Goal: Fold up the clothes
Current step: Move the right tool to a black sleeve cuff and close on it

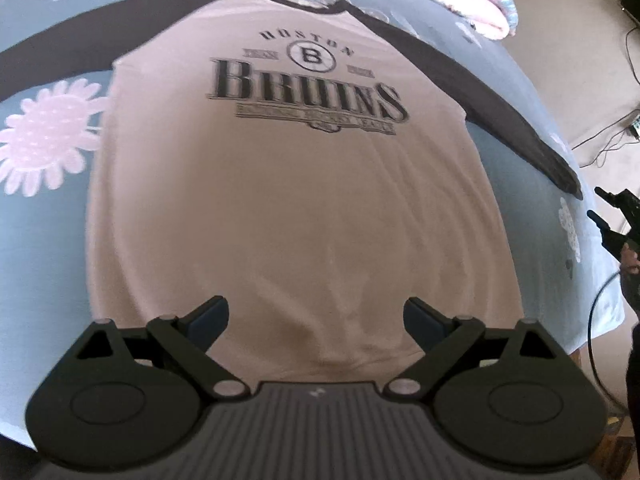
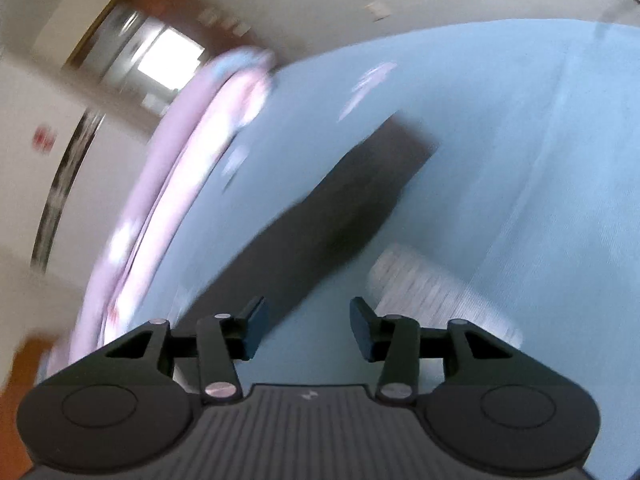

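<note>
1. Basically at the start here. Shirt (image 1: 288, 184) spread flat and face-up on the bed (image 1: 44, 240), Bruins print readable, collar at the far end, hem at the near edge.
2. No fold visible anywhere yet: both dark sleeves stretched straight out, left sleeve (image 1: 52, 48) running off to the far left, right sleeve (image 1: 500, 92) angling out to the right toward the bed's edge.
3. Left gripper (image 1: 316, 320) wide open, holding nothing, hovering just above the hem around the middle of the shirt. Touching the cloth or not, can't tell.
4. Right gripper (image 2: 306, 332) also open and empty, out near the cuff end of the right sleeve (image 2: 340, 208). Blurry view, so probably mid-swing, though that's only a guess. Also showing as a dark shape at the far right in the left view (image 1: 616, 220).
5. Pink folded bedding (image 2: 180, 168) at the far end of the bed, well apart from the shirt.
6. Left to do, by the look of it: pretty much everything. Sleeves in, sides over, then hem up to collar.
</note>
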